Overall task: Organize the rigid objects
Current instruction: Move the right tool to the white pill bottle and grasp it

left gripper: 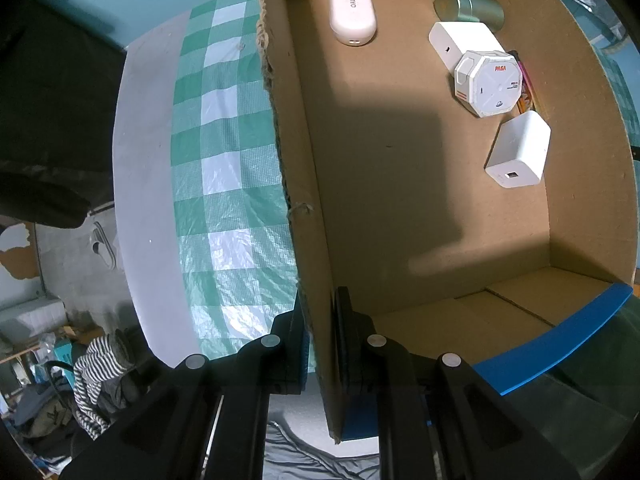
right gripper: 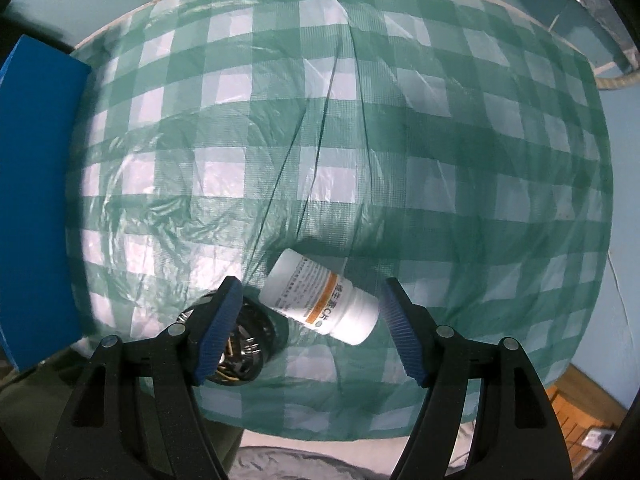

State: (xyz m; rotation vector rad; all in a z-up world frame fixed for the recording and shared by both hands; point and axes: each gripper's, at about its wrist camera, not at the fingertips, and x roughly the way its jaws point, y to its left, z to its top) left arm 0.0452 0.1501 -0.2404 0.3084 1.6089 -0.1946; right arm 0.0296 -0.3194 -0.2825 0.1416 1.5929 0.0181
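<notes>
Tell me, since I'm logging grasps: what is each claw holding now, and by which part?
The left claw is clamped on the cardboard box by its side wall's top edge. The right claw holds nothing; it stands open around the lying white bottle.

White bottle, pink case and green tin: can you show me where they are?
white bottle (right gripper: pixel 320 298): right wrist view, on the middle of its label.
pink case (left gripper: pixel 352 14): left wrist view, on its top face.
green tin (left gripper: pixel 472 6): left wrist view, on its curved side.
</notes>
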